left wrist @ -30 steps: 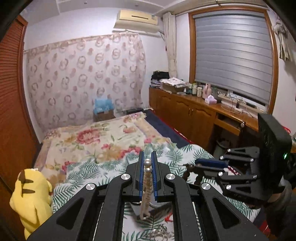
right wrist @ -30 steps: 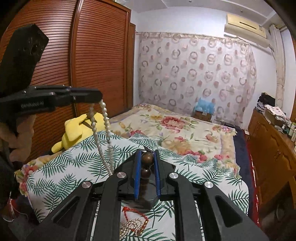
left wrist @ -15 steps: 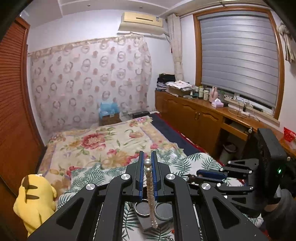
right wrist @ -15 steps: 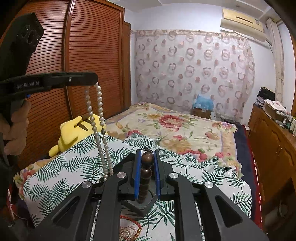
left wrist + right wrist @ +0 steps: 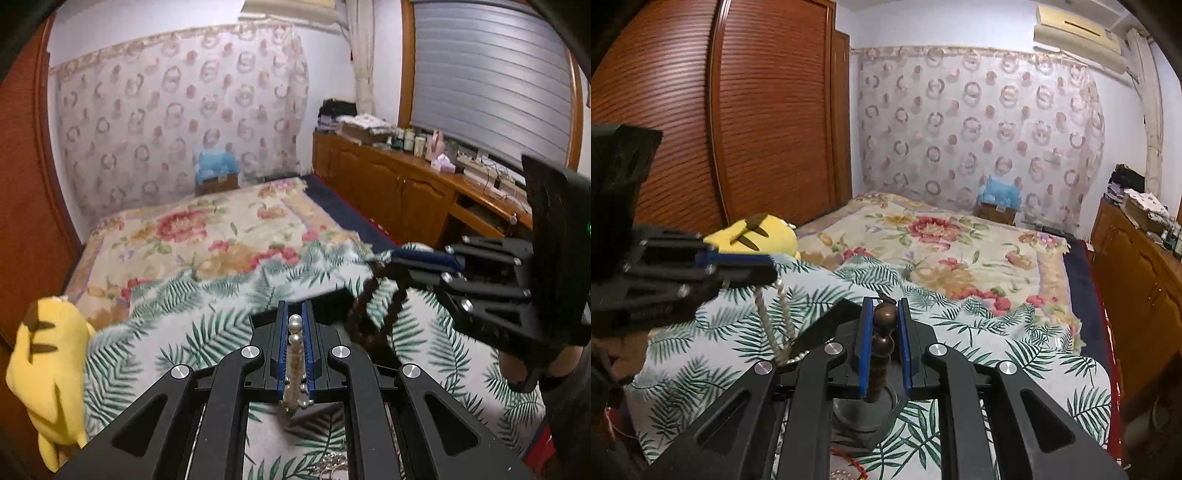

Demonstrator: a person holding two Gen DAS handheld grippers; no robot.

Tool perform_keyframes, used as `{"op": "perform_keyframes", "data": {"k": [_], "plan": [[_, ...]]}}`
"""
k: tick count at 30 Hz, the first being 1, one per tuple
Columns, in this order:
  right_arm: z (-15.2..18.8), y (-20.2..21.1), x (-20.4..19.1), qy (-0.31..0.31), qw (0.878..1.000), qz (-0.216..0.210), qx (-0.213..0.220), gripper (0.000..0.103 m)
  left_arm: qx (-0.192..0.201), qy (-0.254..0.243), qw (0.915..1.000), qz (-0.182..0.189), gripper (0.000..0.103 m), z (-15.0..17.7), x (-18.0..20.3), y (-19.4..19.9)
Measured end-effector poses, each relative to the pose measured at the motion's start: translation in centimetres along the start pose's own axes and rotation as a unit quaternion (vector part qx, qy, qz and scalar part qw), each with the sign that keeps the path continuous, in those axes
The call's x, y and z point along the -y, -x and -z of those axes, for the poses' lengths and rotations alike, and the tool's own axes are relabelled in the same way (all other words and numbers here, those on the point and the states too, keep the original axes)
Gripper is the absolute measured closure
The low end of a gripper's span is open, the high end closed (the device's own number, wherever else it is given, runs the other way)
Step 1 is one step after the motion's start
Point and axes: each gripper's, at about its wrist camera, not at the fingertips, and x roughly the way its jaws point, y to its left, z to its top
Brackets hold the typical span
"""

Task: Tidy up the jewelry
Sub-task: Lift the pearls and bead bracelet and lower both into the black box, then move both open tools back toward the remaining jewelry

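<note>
- The left gripper pinches a pearl strand between its blue-lined fingers; one pearl sits at the fingertips, the rest runs back down the gap and hangs below
- From the right wrist, the same left gripper is at the left edge, the pearl strand dropping from it in a two-sided loop over the palm-leaf bedspread
- The right gripper is closed on a dark wooden bead strand, a round bead held at the tips of its blue pads and more beads trailing below
- Seen from the left wrist, the right gripper reaches in from the right, the bead strand looping down from its tips
- A dark jewelry stand lies under the right gripper
- A yellow plush toy rests at the bed's left edge
</note>
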Motion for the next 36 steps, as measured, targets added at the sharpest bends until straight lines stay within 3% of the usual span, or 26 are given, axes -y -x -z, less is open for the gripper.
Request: {"op": "perform_keyframes", "data": {"k": [10, 12, 17, 21, 25, 27, 36], "plan": [[0.7, -4.5, 1.1, -0.014, 0.999, 0.013, -0.027, 0.088, -0.015, 0.023, 0.9995, 0.013, 0.094, 3.0, -0.4, -1.0], [0.8, -4.6, 1.3, -0.018, 0.999, 0.012, -0.026, 0.087, -0.015, 0.023, 0.9996, 0.012, 0.082, 3.4, -0.3, -0.7], [1.9, -3.4, 1.0, -0.020, 0.999, 0.009, -0.033, 0.087, -0.017, 0.015, 0.9997, 0.006, 0.075, 4.8, -0.2, -0.1], [3.7, -1.6, 0.2, -0.017, 0.999, 0.006, -0.038, 0.087, -0.020, 0.015, 0.9997, 0.003, 0.053, 6.2, 0.0, 0.5], [6.3, 0.3, -0.4, -0.027, 0.999, -0.006, -0.043, 0.068, -0.031, 0.009, 0.9995, -0.004, 0.030, 7.8, 0.3, 0.4], [7.5, 0.9, -0.8, -0.028, 0.998, -0.010, -0.047, 0.067, -0.038, 0.005, 0.9993, -0.005, 0.020, 8.8, 0.5, 0.2], [12.4, 2.9, -1.3, -0.049, 0.995, -0.020, -0.083, 0.067, -0.067, 0.005, 0.9977, -0.002, 0.010, 12.4, 1.6, -0.4]]}}
